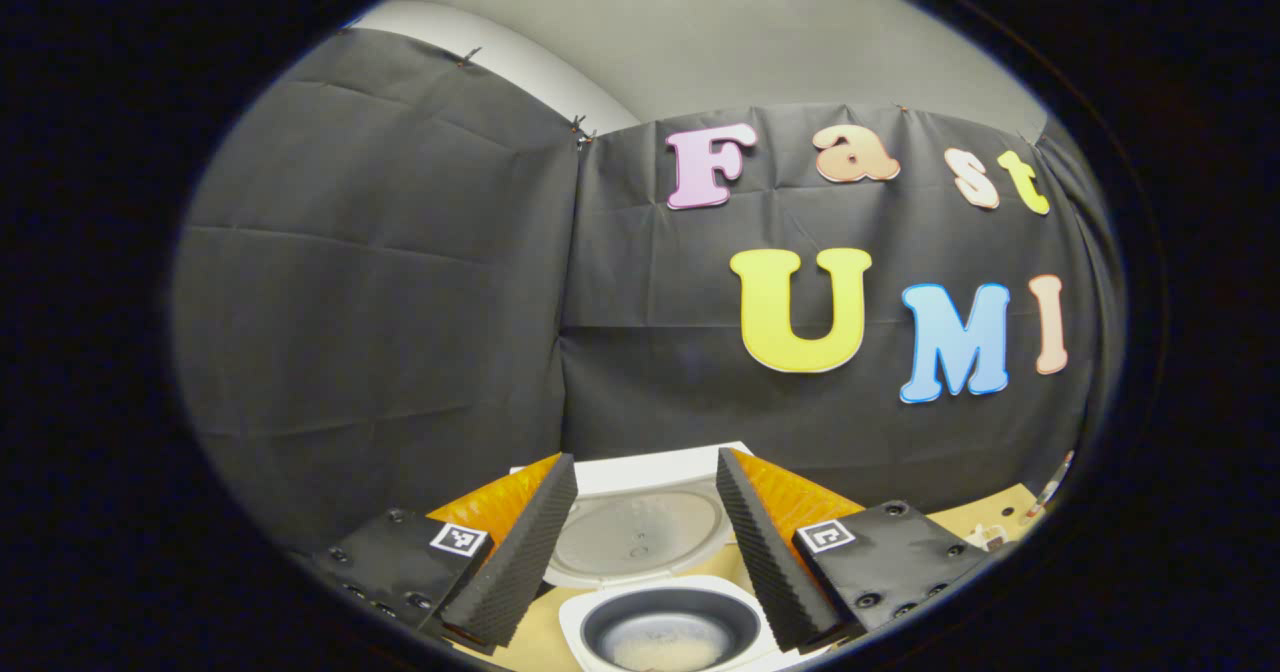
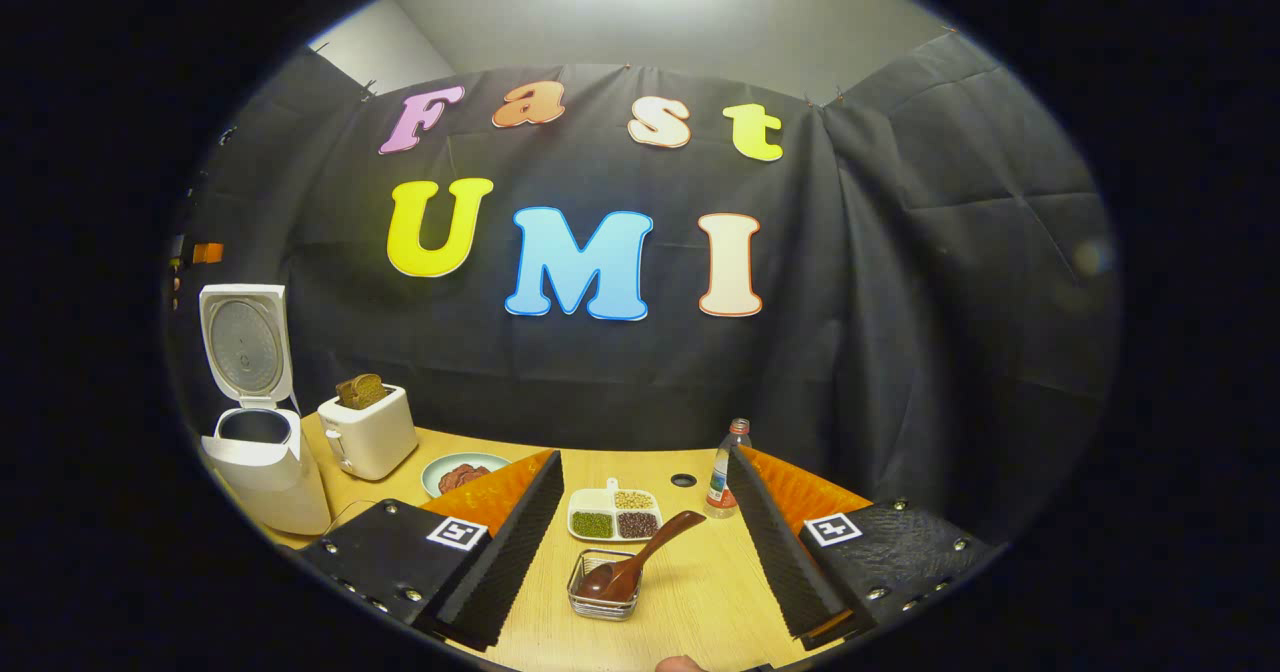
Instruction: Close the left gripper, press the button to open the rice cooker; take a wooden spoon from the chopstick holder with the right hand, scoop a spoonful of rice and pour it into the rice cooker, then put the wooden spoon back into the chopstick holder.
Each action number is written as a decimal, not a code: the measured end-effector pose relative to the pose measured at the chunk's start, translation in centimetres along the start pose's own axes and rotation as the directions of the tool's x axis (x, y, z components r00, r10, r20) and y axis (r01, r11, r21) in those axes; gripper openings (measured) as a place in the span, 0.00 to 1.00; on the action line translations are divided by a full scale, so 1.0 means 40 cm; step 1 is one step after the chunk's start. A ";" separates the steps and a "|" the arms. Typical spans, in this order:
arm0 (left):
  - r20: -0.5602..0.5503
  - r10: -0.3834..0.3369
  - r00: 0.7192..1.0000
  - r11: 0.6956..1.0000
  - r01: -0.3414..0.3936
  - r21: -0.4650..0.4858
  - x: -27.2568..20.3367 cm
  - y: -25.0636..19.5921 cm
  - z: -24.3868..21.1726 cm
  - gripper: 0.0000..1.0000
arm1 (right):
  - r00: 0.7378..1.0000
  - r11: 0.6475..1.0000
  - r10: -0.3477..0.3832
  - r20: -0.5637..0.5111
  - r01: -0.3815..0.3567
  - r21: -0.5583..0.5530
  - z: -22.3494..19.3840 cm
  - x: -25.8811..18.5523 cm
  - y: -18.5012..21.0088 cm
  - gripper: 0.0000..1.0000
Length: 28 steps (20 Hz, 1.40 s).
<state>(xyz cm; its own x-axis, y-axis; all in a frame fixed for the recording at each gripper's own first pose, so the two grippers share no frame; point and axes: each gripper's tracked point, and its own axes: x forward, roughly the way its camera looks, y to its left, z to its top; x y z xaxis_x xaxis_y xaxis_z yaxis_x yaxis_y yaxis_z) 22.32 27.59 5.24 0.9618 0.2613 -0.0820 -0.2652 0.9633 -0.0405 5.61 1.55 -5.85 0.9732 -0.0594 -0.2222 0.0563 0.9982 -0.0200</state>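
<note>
Currently, you are holding both grippers, left [image 1: 645, 542] and right [image 2: 645, 542], spread open and empty; rice cooker [image 2: 262, 442] lid is standing raised at left, wooden spoon [image 2: 635, 559] resting in chopstick holder [image 2: 604, 600] at bottom center.

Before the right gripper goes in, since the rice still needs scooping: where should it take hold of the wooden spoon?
Probably grip the wooden spoon on its bare handle, near the upper end. The bowl sits down in the wire holder, while the handle leans out up and to the right, so come from above, fingers either side.

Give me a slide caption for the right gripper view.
Open claw hovering over a wooden spoon resting in its wire holder, rice cooker open.
</note>
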 end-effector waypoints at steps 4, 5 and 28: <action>-0.025 0.012 1.000 1.000 -0.012 -0.007 0.134 0.019 -0.007 0.98 | 0.999 0.999 -0.047 -0.015 0.048 0.014 -0.017 -0.048 -0.032 0.99; -0.040 0.020 0.999 1.000 -0.021 -0.017 0.160 0.026 -0.017 0.96 | 0.998 0.998 -0.060 -0.019 0.060 0.012 -0.024 -0.059 -0.043 0.99; -0.185 0.085 0.979 0.996 -0.083 0.015 0.161 -0.041 -0.192 0.96 | 0.998 0.999 0.054 -0.042 -0.054 0.006 -0.051 -0.049 -0.046 1.00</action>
<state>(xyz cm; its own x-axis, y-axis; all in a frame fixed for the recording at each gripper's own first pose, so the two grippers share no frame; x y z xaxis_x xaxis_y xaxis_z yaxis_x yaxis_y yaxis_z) 28.41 27.21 -2.87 0.9065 0.3262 -0.2681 -0.3433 0.9390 -0.0184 3.12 -0.18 -7.38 0.9646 -0.0055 -0.2637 0.0052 1.0000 -0.0019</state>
